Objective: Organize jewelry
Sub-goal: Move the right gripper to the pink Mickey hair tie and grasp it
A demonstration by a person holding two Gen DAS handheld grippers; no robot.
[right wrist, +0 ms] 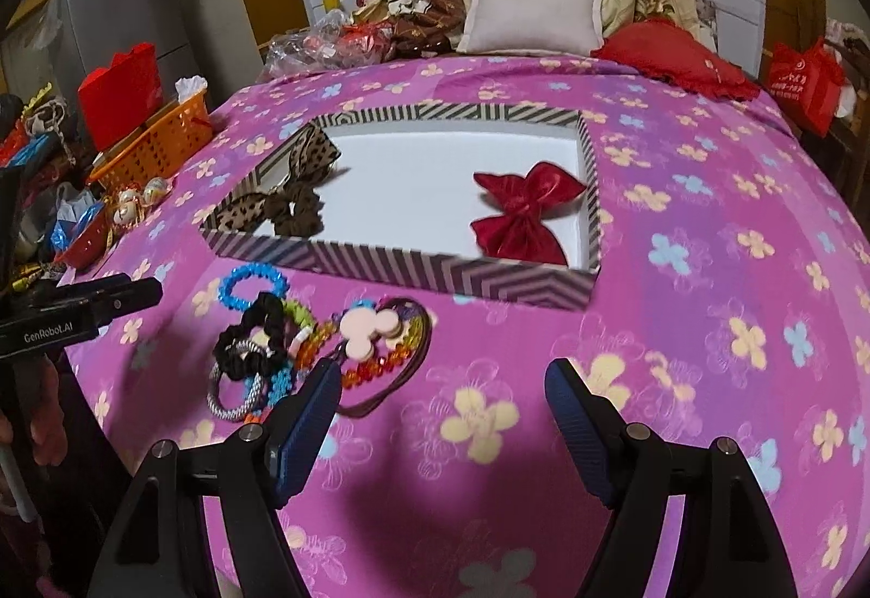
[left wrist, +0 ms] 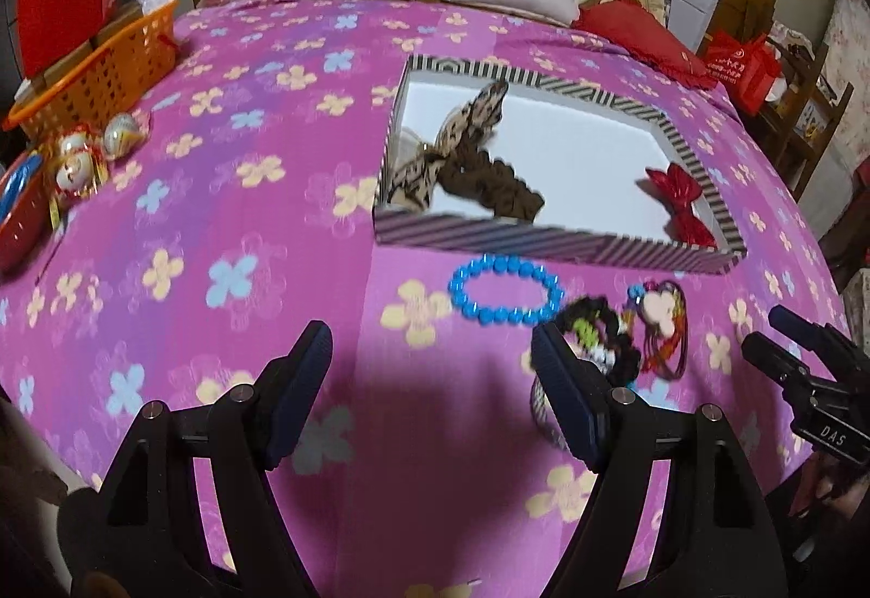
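Left wrist view has the left tongs (left wrist: 429, 369) spread wide with nothing between them, hovering over the pink flowered bedspread (left wrist: 217, 195) just short of the jewelry pile. Sitting on the bed is the striped box (left wrist: 489, 239), a shallow tray with a white floor, and inside it there's a leopard-print bow (left wrist: 435, 152) with a brown scrunchie (left wrist: 500, 185) touching it at one end, plus a red bow (left wrist: 679, 206) at the other end, well apart from those two. Just in front of the box lies a blue bead bracelet (left wrist: 505, 293), and beside that a black scrunchie (left wrist: 603, 331) tangled with other bits. From the right wrist view, the right tongs (right wrist: 440, 391) are also spread open and empty, with the left finger right at the edge of the pile: a pink mouse-shaped charm (right wrist: 364, 326) on a string of orange and yellow beads, and a silver-grey hair tie (right wrist: 228, 397) under the black scrunchie. Off the far left edge of the bed there's an orange basket (left wrist: 103, 70), and pillows sit at the head of the bed.
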